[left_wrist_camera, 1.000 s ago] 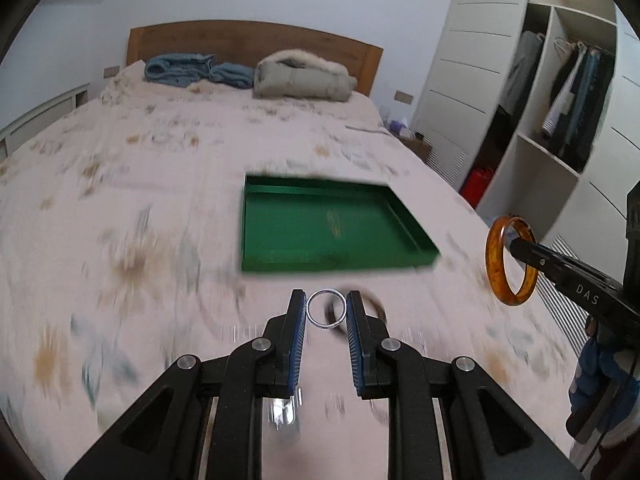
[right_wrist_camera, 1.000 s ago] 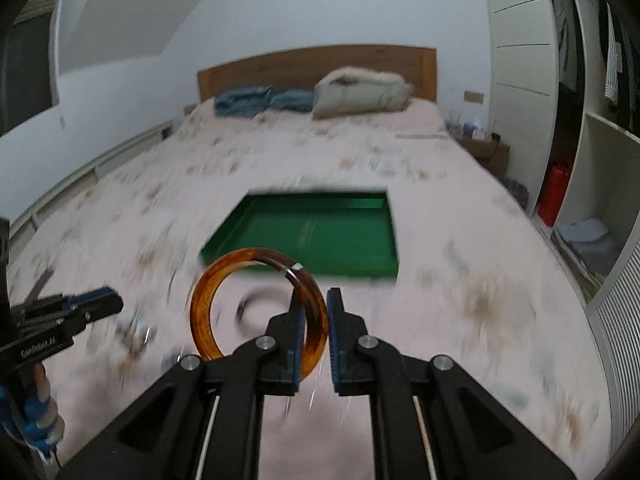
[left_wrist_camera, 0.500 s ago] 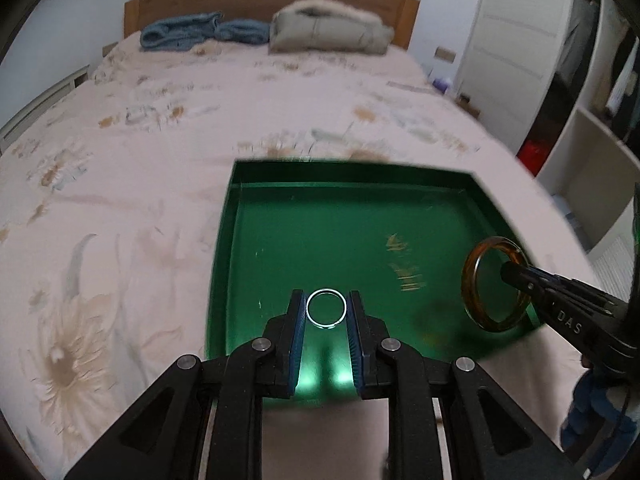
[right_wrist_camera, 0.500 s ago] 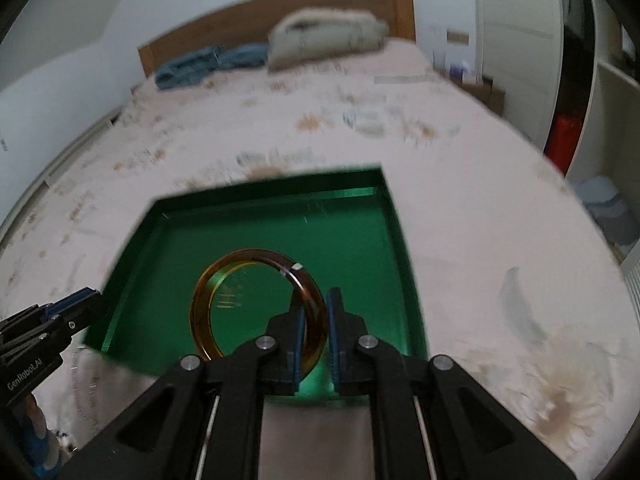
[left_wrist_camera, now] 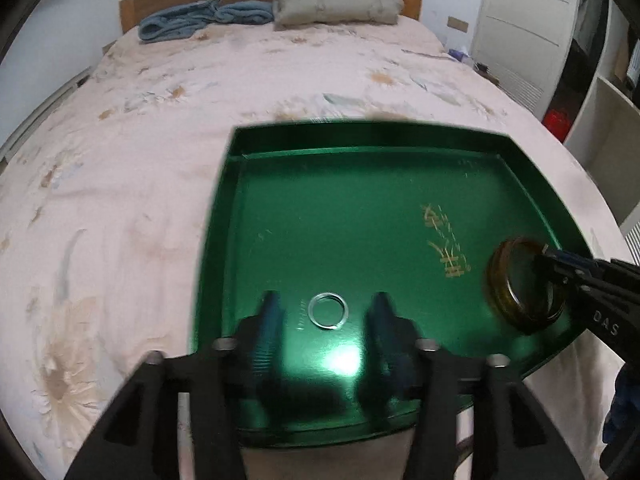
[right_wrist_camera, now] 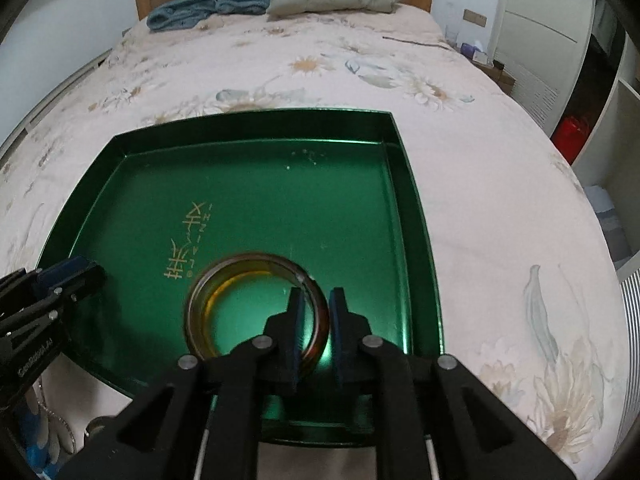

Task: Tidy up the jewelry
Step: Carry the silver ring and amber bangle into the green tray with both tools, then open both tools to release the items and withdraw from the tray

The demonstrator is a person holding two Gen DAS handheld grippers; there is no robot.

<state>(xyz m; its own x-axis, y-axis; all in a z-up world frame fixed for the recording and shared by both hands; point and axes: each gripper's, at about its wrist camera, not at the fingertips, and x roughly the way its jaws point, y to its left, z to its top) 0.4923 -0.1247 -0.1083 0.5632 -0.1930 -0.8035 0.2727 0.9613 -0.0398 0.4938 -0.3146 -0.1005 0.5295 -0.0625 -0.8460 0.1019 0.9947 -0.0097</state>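
A green tray [left_wrist_camera: 360, 132] [right_wrist_camera: 256, 118] with gold lettering lies on the bed. My left gripper [left_wrist_camera: 326, 316] [right_wrist_camera: 80, 268] hangs low over the tray's near left part. Its jaws are opening, and a small silver ring [left_wrist_camera: 328, 311] lies loose on the tray floor between them. Over the near right part, my right gripper [right_wrist_camera: 318, 316] [left_wrist_camera: 560, 268] is opening its jaws too. The rim of an amber bangle [right_wrist_camera: 240, 264] [left_wrist_camera: 500, 292] still runs between its pads, with the bangle lying almost flat on the tray floor.
A floral sheet [right_wrist_camera: 500, 208] covers the bed around the tray. Folded blue clothes [left_wrist_camera: 200, 20] and a beige jacket [left_wrist_camera: 336, 0] sit by the wooden headboard. A white wardrobe [left_wrist_camera: 532, 40] stands at the right. A thin chain [right_wrist_camera: 60, 420] lies on the sheet near the tray's front left corner.
Both grippers came forward and down over the tray. The left jaws spread and let go of the silver ring. The right jaws widened and the bangle tipped flatter.
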